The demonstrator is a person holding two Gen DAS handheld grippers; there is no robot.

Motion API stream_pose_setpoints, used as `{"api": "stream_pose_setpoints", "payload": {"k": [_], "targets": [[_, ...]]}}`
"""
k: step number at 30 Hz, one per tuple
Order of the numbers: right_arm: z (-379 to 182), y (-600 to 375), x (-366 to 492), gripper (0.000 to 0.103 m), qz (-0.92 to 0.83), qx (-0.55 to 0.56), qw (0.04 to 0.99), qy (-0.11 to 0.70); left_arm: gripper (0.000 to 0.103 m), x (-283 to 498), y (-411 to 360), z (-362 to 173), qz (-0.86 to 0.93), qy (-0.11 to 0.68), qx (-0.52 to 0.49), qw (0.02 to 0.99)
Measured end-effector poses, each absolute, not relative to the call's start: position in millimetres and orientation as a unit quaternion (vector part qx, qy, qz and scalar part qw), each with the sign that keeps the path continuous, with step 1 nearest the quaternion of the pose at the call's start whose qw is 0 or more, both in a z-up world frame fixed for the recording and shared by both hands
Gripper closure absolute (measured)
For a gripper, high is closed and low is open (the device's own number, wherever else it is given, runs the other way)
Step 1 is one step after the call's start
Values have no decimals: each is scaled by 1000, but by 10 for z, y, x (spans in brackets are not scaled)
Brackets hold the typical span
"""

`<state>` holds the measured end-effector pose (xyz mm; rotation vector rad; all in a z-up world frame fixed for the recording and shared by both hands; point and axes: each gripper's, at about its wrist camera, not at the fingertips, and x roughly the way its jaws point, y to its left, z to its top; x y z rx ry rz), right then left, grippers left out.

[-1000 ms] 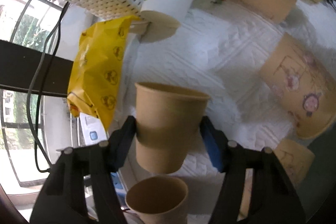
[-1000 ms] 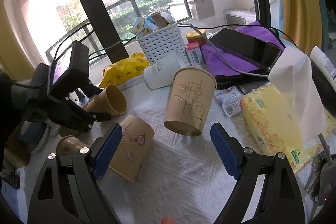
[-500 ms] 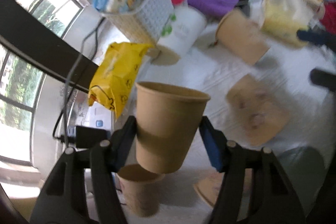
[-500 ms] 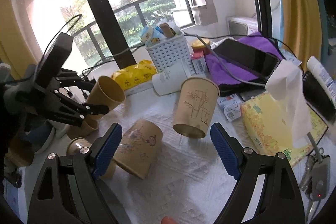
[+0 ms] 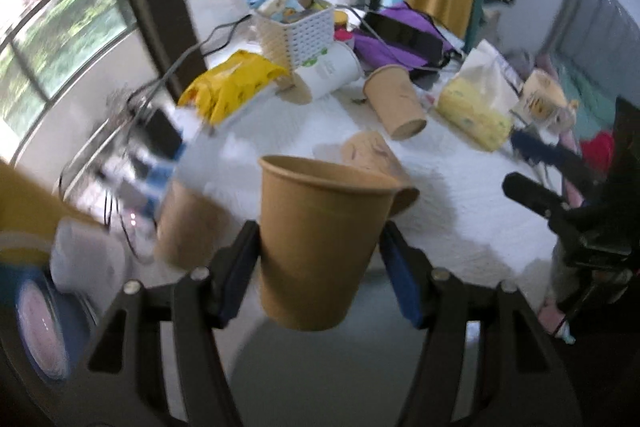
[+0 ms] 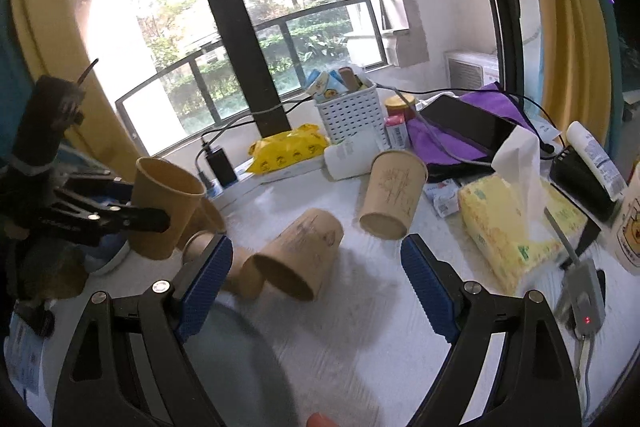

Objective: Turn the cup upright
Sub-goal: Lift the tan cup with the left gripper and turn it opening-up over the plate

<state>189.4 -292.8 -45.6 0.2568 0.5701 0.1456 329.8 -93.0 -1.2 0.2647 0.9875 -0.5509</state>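
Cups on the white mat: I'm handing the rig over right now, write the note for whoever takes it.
Left gripper: shut on the plain brown cup, held mouth-up above the table, not set down yet.
Right gripper: open and empty, hovering over the white mat.
Not upright: the doodle cup lying on its side on the mat, the bamboo-print cup and the white cup beside the basket.
Left to do: place the held cup upright, then flip the others.
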Motion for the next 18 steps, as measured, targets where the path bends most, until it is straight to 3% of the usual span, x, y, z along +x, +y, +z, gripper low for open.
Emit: {"api": "stream_pose_setpoints", "payload": {"k": [9, 18], "targets": [[-537, -2667, 1504, 15, 137, 109, 934, 311, 41, 2170, -546, -314, -231, 424, -7, 876], [-468, -2184, 1024, 15, 224, 86, 917, 319, 41, 1187, -422, -546, -199, 320, -37, 925]]}}
